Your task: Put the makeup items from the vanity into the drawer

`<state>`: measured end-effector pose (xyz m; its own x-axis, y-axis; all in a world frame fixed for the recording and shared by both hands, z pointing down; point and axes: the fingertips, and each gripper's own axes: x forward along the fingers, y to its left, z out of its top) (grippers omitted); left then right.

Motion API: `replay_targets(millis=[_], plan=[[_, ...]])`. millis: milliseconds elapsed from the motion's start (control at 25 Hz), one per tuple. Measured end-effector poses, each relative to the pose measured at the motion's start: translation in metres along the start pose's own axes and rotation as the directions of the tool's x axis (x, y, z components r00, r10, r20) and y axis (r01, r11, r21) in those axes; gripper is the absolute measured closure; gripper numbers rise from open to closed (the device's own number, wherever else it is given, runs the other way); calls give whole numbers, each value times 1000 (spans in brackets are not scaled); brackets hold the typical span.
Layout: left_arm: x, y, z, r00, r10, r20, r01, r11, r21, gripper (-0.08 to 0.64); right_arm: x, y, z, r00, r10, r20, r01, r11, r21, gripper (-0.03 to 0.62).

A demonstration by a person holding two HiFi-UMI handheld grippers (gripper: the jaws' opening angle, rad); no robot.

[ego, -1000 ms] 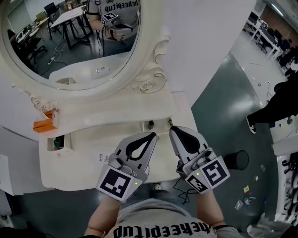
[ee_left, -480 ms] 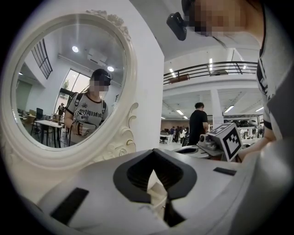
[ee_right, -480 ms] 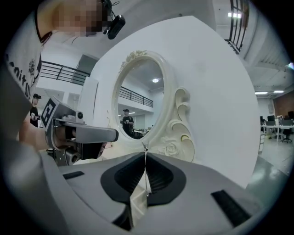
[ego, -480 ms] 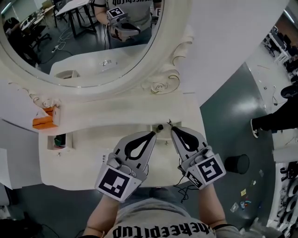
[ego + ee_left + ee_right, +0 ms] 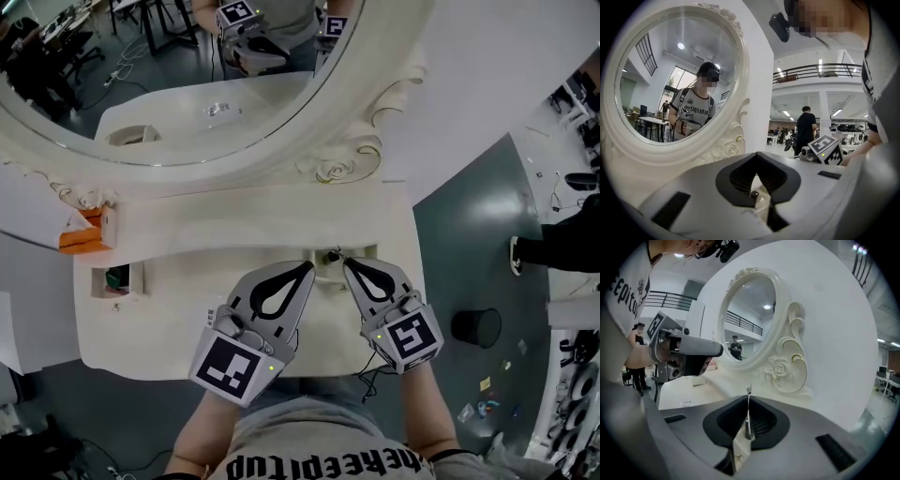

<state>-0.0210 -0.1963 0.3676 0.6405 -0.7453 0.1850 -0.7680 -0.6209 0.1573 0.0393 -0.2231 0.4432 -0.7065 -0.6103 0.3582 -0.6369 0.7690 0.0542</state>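
My right gripper's (image 5: pixel 748 405) fingers pinch a thin metal tool (image 5: pixel 748 392); my left gripper's (image 5: pixel 757 157) fingers are closed and empty. I'd hold that pinch firm and ease toward the recess (image 5: pixel 367 251) just ahead, possibly the drawer.

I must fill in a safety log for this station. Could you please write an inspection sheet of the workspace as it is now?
Surface: cream vanity top, mostly bare, under an oval mirror.
Job's things: thin metal tool in the right gripper; small dark item on the vanity near its tips.
Clutter: orange box by the mirror frame at left; dark thing in a small recess.
Grippers: left gripper shut, nothing held; right gripper shut on the thin metal tool.
Cables: a thin cable seems to hang below the right gripper.
Surroundings: black bin on the grey floor; a person's leg at the right edge.
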Motion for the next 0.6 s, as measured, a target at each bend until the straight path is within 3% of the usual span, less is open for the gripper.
replay_targets(millis=[600], plan=[[0, 21, -12, 1000, 14, -21, -14, 999, -31, 545, 25, 9, -36, 988, 70, -136, -77, 996, -47, 565]])
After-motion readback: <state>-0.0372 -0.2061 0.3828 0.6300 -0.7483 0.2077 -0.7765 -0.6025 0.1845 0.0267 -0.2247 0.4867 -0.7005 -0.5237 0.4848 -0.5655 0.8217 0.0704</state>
